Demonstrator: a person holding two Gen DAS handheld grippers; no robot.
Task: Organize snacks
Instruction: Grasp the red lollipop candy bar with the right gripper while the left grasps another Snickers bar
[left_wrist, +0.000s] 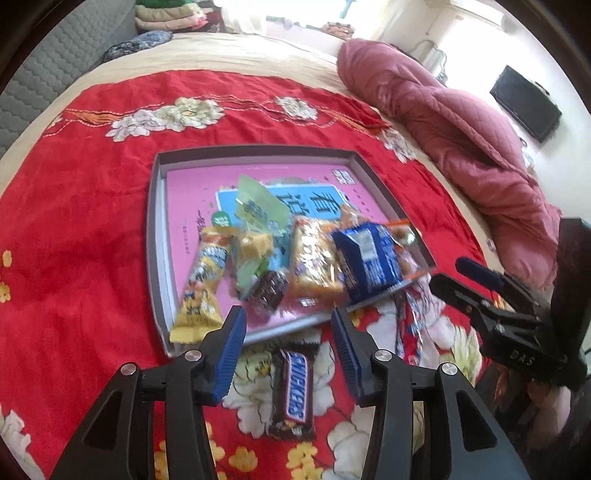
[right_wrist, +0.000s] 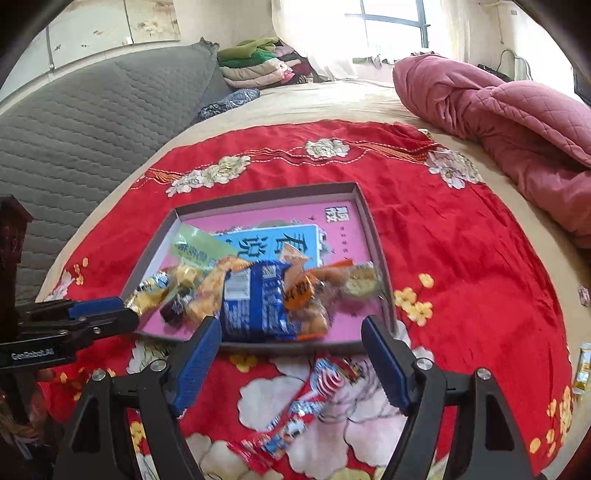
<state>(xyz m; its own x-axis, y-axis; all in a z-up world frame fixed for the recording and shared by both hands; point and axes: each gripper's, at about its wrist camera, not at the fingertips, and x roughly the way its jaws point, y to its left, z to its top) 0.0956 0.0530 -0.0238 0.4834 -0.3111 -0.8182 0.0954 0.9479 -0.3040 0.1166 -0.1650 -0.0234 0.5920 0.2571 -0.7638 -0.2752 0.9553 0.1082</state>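
A shallow grey box (left_wrist: 157, 236) (right_wrist: 369, 221) with a pink printed floor lies on the red floral cloth and holds several snack packs: a blue packet (left_wrist: 369, 258) (right_wrist: 255, 302), a yellow bar (left_wrist: 201, 291), a golden bag (left_wrist: 314, 258), an orange pack (right_wrist: 301, 291). My left gripper (left_wrist: 288, 321) is open above the box's near edge, nothing between its pads. A Snickers bar (left_wrist: 293, 391) lies on the cloth just below it. My right gripper (right_wrist: 291, 328) is open and empty. A red-and-white wrapper (right_wrist: 299, 402) (left_wrist: 412, 317) lies on the cloth beneath it.
A crumpled pink quilt (left_wrist: 461, 140) (right_wrist: 517, 118) lies at the right of the bed. A grey quilted headboard (right_wrist: 92, 122) rises at the left, folded clothes (right_wrist: 258, 62) behind. Small yellow packets (right_wrist: 581, 369) lie at the cloth's right edge.
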